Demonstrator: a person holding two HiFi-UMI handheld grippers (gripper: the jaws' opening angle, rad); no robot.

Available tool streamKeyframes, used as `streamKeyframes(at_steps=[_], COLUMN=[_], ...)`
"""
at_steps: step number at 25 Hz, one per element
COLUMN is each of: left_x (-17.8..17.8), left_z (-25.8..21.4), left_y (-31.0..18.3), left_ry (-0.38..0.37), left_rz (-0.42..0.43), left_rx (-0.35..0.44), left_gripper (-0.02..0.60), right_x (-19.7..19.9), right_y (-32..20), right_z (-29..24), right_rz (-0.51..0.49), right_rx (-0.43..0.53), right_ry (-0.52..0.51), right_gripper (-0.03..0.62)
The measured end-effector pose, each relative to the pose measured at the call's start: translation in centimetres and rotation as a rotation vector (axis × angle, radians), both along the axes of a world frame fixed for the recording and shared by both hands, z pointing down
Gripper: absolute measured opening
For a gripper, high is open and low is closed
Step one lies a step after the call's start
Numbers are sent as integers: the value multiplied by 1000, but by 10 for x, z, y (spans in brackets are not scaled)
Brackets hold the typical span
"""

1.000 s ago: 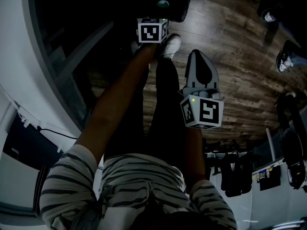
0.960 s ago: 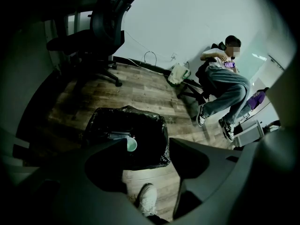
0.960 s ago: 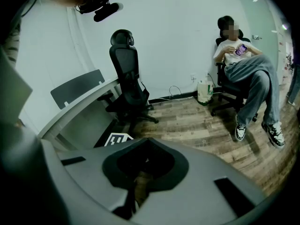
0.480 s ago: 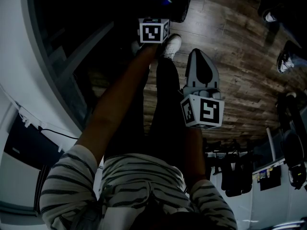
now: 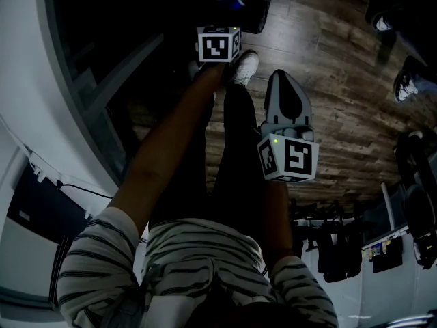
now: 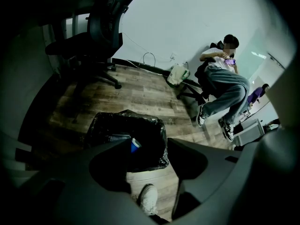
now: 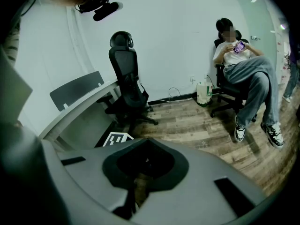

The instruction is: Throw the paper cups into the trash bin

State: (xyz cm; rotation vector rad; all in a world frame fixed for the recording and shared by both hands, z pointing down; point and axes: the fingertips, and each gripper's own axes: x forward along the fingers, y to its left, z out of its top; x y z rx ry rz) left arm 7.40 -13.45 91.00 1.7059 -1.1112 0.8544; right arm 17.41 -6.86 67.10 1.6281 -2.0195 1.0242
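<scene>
Blue paper cup (image 6: 135,146) lies inside black-lined trash bin (image 6: 108,125)

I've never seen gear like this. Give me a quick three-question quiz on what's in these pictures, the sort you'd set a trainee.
1. What colour is the cup lying in the trash bin?
2. True or false: the right gripper holds a cup.
3. The bin's liner is: A white, B black, C green.
Key: 1 blue. 2 false: its jaws stand together with nothing between them. 3 B.
</scene>
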Motion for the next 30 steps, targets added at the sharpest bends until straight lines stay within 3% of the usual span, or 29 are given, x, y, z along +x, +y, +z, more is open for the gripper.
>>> streamKeyframes(at_steps=[30], left_x=[-3], left_z=[-101], left_y=[-11], left_ry=[29], left_rz=[-15], left_rx=[123], left_gripper=[56], right_x=[-3], right_y=[0], right_z=[-62], right_rz=[10], right_rx=[87], right_ry=[43], right_gripper=[11])
